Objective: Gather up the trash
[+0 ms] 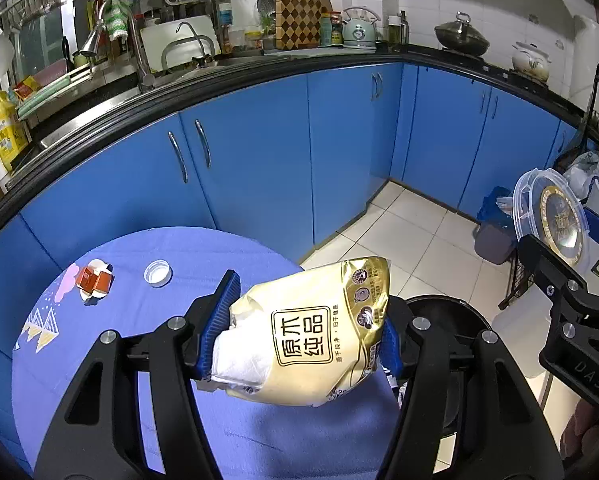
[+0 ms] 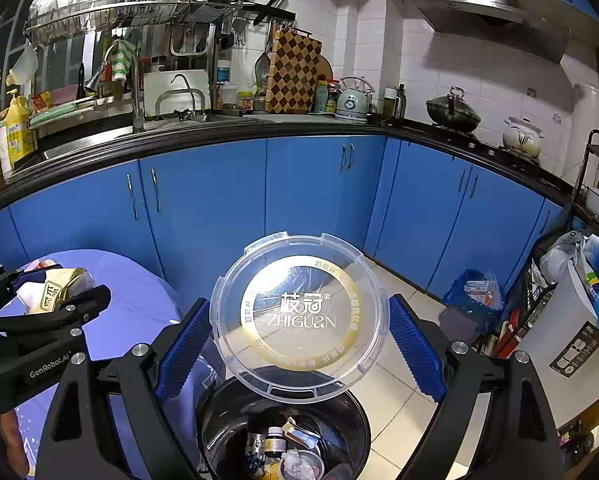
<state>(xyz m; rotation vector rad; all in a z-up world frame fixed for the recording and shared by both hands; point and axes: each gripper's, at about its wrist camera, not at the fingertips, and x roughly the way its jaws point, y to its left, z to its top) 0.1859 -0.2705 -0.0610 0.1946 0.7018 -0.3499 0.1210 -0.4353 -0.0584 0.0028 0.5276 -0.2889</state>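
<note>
My left gripper (image 1: 305, 324) is shut on a gold and cream tissue pack (image 1: 315, 332) and holds it above the blue-clothed table (image 1: 187, 256), near its right edge. My right gripper (image 2: 299, 344) holds a round clear plastic lid (image 2: 299, 316) with a gold ring, its blue pads at the lid's sides, above the black trash bin (image 2: 351, 432). The bin holds several pieces of trash. A white bottle cap (image 1: 158, 273) and an orange wrapper (image 1: 93, 282) lie on the table. The bin's rim (image 1: 451, 308) shows right of the left gripper.
Blue kitchen cabinets (image 1: 259, 168) under a black counter curve behind the table. A grey bin with a blue bag (image 2: 473, 300) stands on the tiled floor at right, beside a white bin and a rack with bags (image 2: 579, 280).
</note>
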